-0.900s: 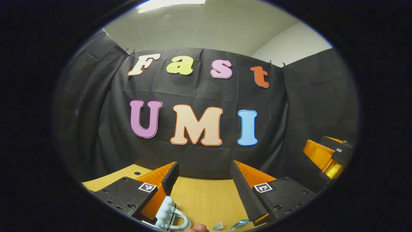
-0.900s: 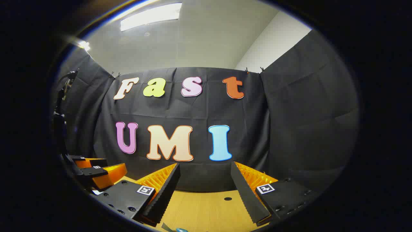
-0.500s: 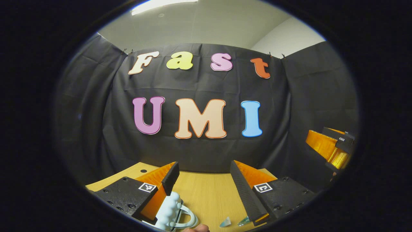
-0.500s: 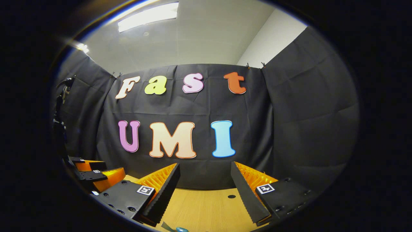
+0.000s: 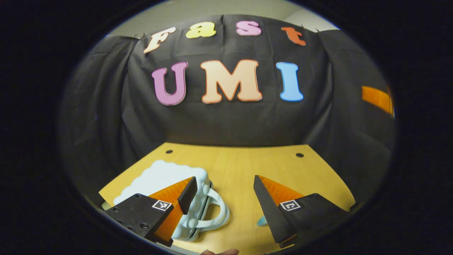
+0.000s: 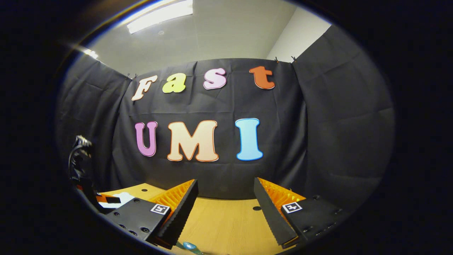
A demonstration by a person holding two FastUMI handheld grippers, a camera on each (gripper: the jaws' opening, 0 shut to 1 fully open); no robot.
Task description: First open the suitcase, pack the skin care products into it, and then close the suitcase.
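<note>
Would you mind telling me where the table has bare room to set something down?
The far table is bare from the suitcase to the right edge, up to the cloth wall. The near side is crowded: the suitcase's handle, a small blue item and the left gripper.

Your left gripper (image 5: 223, 191) and right gripper (image 6: 224, 194) match: black bolted blocks, each bearing a square black-and-white marker, carry orange ribbed wedges whose inner faces are black serrated fingers (image 6: 178, 212); screw heads dot the blocks.
</note>
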